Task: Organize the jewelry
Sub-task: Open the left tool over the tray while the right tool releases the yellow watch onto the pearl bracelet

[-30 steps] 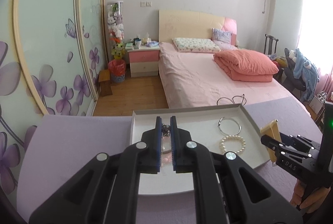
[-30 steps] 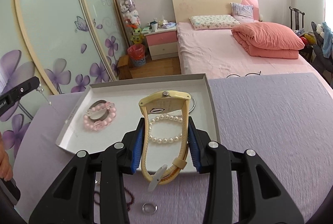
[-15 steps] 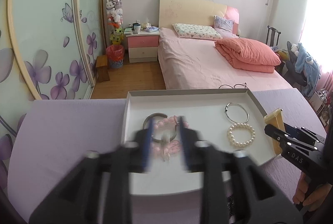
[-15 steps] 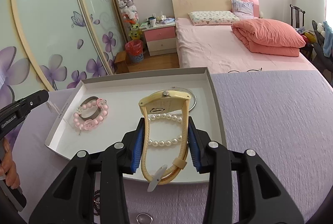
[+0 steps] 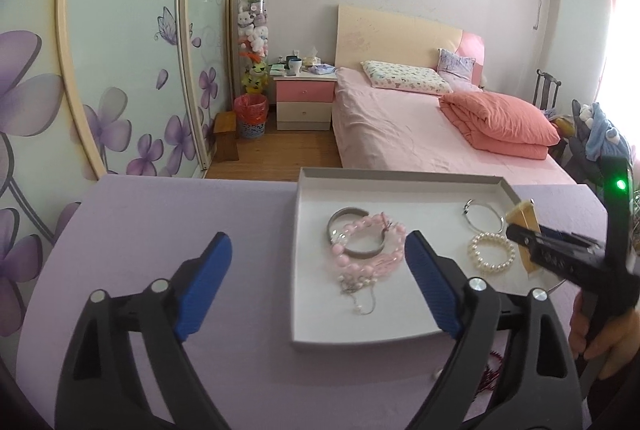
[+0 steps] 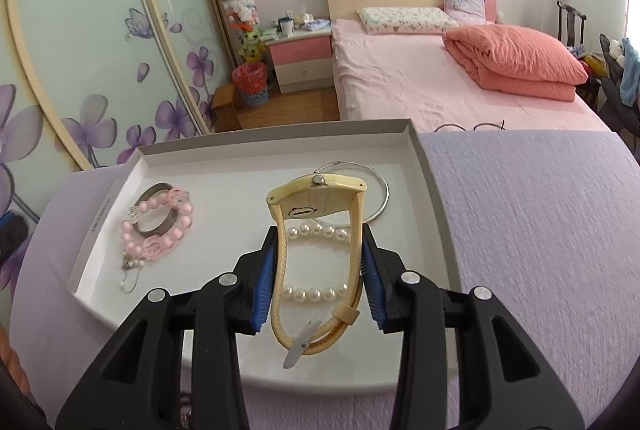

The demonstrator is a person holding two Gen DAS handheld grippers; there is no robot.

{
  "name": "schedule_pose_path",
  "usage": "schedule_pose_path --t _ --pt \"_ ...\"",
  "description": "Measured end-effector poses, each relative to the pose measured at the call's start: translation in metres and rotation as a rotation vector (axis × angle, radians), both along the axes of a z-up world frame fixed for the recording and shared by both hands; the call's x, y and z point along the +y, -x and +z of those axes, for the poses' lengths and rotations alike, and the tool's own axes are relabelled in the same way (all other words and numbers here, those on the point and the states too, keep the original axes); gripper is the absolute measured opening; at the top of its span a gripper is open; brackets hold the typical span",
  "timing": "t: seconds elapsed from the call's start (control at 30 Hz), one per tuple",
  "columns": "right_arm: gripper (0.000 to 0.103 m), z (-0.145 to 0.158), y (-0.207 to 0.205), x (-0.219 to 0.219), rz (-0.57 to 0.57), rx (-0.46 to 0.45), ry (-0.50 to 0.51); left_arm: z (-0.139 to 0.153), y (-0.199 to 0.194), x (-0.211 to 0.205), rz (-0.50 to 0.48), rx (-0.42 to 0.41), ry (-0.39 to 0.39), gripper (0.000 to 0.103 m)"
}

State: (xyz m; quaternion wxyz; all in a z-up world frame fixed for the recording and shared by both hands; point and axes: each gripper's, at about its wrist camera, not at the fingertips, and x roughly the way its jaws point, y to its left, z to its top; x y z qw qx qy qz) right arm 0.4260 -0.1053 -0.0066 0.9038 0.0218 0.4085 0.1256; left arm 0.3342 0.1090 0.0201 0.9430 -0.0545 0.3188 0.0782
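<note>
Beyond the lavender table (image 5: 168, 214), a pink bed (image 5: 420, 138) with a folded coral quilt (image 5: 500, 122) fills the far right, a pink-and-white nightstand (image 5: 305, 102) and red waste basket (image 5: 250, 114) stand far left, beside flower-printed wardrobe doors (image 5: 120, 70).

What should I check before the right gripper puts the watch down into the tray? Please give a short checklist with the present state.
1. Right gripper grips the cream watch by its strap: ok.
2. Watch is over the white tray: ok.
3. Spot below is free: not ok, the pearl bracelet lies under it.
4. Left gripper holds nothing, jaws opening: ok.
5. Pink bead bracelet lies inside the tray: ok.
6. Watch touches the tray floor: cannot tell.
</note>
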Motion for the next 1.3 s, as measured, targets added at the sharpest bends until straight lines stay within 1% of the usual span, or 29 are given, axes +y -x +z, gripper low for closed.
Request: schedule_pose_path --t 0.1,0.27,0.6,0.67,0.7,0.73,0.8,0.87,1.0,1.1,1.17,1.3 --pt "0.04 -0.004 -0.012 0.004 -0.005 0.026 0.014 -0.003 0.002 0.005 0.004 0.008 0.007 0.089" --pt "0.041 -0.006 -0.023 0.011 -0.008 0.037 0.048 -0.007 0.001 0.008 0.006 0.014 0.015 0.091" --pt "0.042 -0.013 -0.038 0.014 -0.035 0.062 0.061 -0.016 -0.005 0.007 -0.003 0.033 0.023 0.091" --pt "0.044 -0.014 -0.039 0.015 -0.034 0.064 0.065 -0.017 -0.006 0.007 -0.002 0.034 0.029 0.091" --pt "0.048 -0.014 -0.039 0.016 -0.032 0.064 0.061 -0.018 -0.007 0.007 -0.002 0.034 0.033 0.091" --pt "0.052 -0.013 -0.037 0.016 -0.025 0.063 0.052 -0.018 -0.007 0.006 -0.003 0.035 0.036 0.091" --pt "0.067 -0.01 -0.033 0.014 -0.025 0.05 0.05 -0.018 -0.007 0.006 -0.002 0.038 0.036 0.091" --pt "0.072 -0.003 -0.026 0.012 -0.024 0.021 0.043 -0.018 -0.004 0.005 -0.001 0.04 0.032 0.091" --pt "0.073 0.013 -0.009 0.005 -0.02 -0.015 0.014 -0.018 0.002 0.006 0.008 0.043 0.043 0.091" --pt "0.073 0.023 0.011 -0.004 -0.011 -0.041 -0.012 -0.015 0.013 0.007 0.017 0.041 0.053 0.091" --pt "0.073 0.028 0.029 -0.01 -0.004 -0.062 -0.024 -0.012 0.023 0.008 0.021 0.034 0.056 0.094" --pt "0.073 0.034 0.064 -0.021 0.012 -0.089 -0.038 -0.009 0.042 0.007 0.023 0.024 0.055 0.095"
